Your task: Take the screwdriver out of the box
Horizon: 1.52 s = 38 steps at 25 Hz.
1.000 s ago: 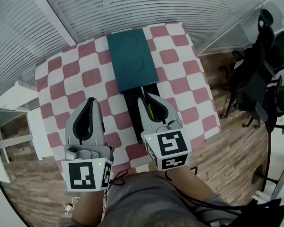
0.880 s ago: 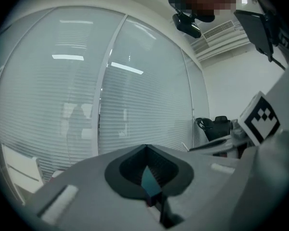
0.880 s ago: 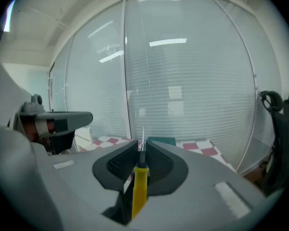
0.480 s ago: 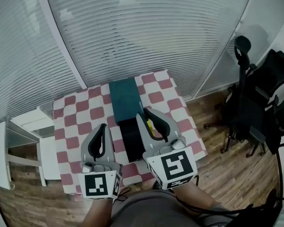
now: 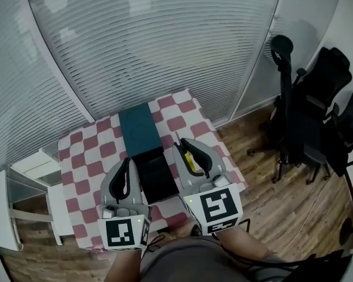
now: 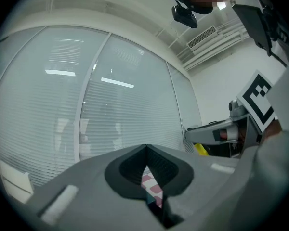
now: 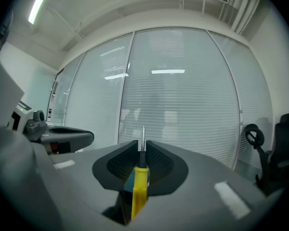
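In the head view my right gripper [image 5: 180, 143] is shut on a yellow-handled screwdriver [image 5: 189, 160], held high above the table. The right gripper view shows its yellow handle [image 7: 139, 191] clamped between the jaws, with the thin metal shaft pointing up past the tips of that gripper [image 7: 142, 146]. Below lies the open black box [image 5: 156, 174], its teal lid [image 5: 138, 131] folded back on the red-and-white checkered table [image 5: 88, 163]. My left gripper [image 5: 127, 161] hangs beside the box, shut with nothing in it; its own view shows the jaws of that gripper [image 6: 147, 149] closed.
Black office chairs [image 5: 329, 110] stand on the wooden floor at the right. A white shelf unit [image 5: 29, 172] sits left of the table. A glass wall with blinds [image 5: 153, 40] runs behind the table.
Both grippers and the head camera have risen well away from the table, which now looks much smaller. The screwdriver stays clamped in the right gripper.
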Each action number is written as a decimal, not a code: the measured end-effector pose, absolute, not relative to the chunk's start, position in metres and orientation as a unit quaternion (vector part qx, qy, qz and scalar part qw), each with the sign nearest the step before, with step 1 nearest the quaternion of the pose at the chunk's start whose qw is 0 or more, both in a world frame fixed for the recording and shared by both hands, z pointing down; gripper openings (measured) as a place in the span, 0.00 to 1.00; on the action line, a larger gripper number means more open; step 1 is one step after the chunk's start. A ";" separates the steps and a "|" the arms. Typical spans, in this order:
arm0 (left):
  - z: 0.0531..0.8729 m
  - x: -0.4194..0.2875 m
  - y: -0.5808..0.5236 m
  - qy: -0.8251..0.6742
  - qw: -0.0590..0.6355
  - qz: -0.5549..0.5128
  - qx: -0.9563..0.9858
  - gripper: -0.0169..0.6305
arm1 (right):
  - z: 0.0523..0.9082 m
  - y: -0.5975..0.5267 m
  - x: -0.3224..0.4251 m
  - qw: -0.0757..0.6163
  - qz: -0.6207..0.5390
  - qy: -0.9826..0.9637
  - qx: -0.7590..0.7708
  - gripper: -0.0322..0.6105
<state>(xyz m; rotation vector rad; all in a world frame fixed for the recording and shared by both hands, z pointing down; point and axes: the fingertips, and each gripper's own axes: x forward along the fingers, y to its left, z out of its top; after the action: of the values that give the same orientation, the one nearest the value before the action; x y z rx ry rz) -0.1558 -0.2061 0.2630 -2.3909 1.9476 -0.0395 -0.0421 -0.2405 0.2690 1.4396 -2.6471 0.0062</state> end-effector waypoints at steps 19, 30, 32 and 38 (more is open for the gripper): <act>0.321 -0.118 -0.226 0.570 -0.018 -0.082 -0.817 0.03 | 0.447 -0.245 0.025 0.173 0.137 -0.807 0.548 0.17; 0.363 -0.129 -0.249 0.564 -0.055 -0.110 -0.816 0.03 | 0.519 -0.250 0.027 0.211 0.188 -0.783 0.555 0.17; 0.367 -0.132 -0.250 0.566 -0.059 -0.115 -0.814 0.03 | 0.524 -0.252 0.028 0.213 0.190 -0.780 0.557 0.17; 0.371 -0.141 -0.253 0.573 -0.061 -0.122 -0.808 0.03 | 0.533 -0.261 0.032 0.213 0.199 -0.773 0.564 0.18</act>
<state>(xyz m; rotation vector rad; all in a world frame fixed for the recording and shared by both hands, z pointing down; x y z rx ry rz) -0.1405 -0.2527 0.3707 -2.6426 1.8738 -0.4000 0.0320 -0.2609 0.5334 1.5664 -2.1448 0.5530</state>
